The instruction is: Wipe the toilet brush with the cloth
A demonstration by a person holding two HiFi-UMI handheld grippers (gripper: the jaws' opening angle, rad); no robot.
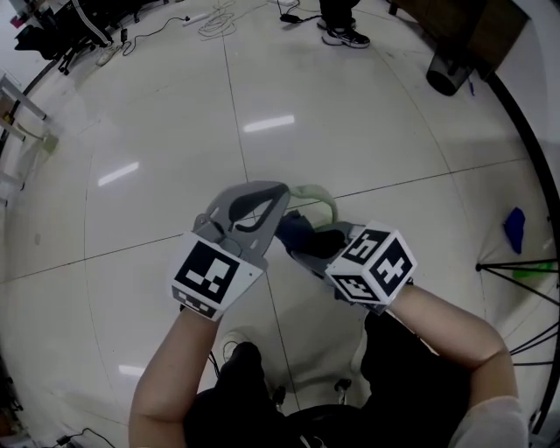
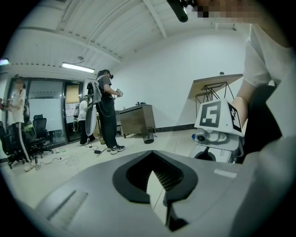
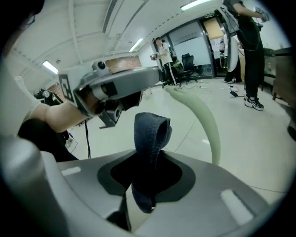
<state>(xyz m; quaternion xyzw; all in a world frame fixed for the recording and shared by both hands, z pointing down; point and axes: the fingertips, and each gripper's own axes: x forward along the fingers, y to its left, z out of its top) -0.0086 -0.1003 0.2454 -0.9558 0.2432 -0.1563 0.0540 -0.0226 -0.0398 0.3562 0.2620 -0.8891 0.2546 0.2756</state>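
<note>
Over the tiled floor, my left gripper (image 1: 282, 194) is shut at its tips on the end of the pale green curved toilet brush handle (image 1: 317, 194). Its own view (image 2: 152, 155) shows closed jaws, with the handle hidden past the tips. The right gripper view shows the handle (image 3: 208, 125) arcing down from the left gripper (image 3: 157, 76). My right gripper (image 1: 297, 245) is shut on a dark blue cloth (image 1: 297, 232), which sticks up folded between its jaws (image 3: 150, 134) just beside the handle. The brush head is hidden.
A person's shoes (image 1: 346, 35) and loose cables (image 1: 219, 22) are on the floor far ahead. A black bin (image 1: 448, 74) stands at the upper right. A blue item (image 1: 514, 229) and tripod legs (image 1: 516, 271) are at the right. A desk (image 2: 134, 119) stands by the wall.
</note>
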